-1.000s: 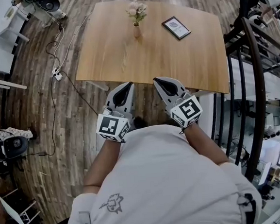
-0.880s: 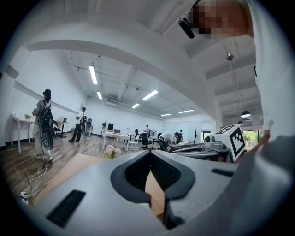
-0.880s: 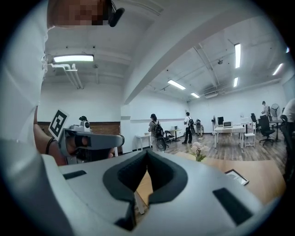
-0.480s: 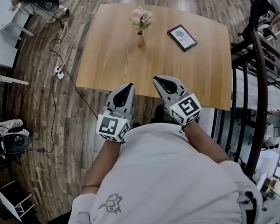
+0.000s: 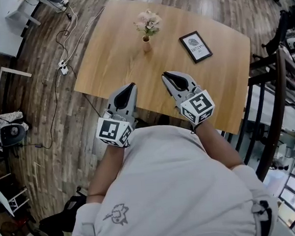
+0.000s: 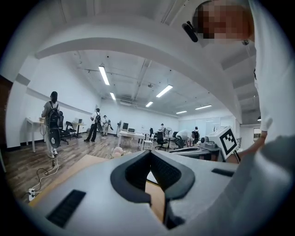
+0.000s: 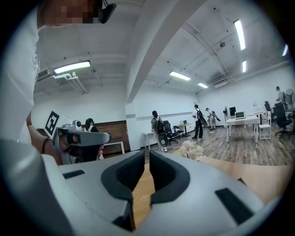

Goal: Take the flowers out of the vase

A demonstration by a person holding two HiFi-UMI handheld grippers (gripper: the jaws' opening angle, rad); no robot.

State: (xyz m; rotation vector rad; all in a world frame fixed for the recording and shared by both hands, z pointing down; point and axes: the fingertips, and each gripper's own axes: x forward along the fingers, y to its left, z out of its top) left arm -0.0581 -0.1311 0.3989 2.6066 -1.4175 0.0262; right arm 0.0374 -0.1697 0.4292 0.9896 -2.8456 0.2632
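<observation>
A small bunch of pale pink flowers (image 5: 148, 22) stands upright in a slim vase (image 5: 145, 43) at the far middle of the wooden table (image 5: 111, 56). It shows small in the left gripper view as flowers (image 6: 117, 151) and in the right gripper view as flowers (image 7: 190, 148). My left gripper (image 5: 129, 86) and right gripper (image 5: 168, 76) hover side by side over the table's near edge, well short of the vase. The left gripper (image 6: 150, 153) is shut and empty. The right gripper (image 7: 147, 154) has a narrow gap; its jaws are opening with nothing between them.
A black-framed picture (image 5: 196, 46) lies on the table right of the vase. Cables and a power strip (image 5: 64, 70) run over the wooden floor at the left. A dark railing (image 5: 279, 103) stands right of the table. Several people are far off in the room.
I have stepped closer to the table. Both grippers moved forward, from over the floor to over the table's near edge. The flowers and the vase have not moved.
</observation>
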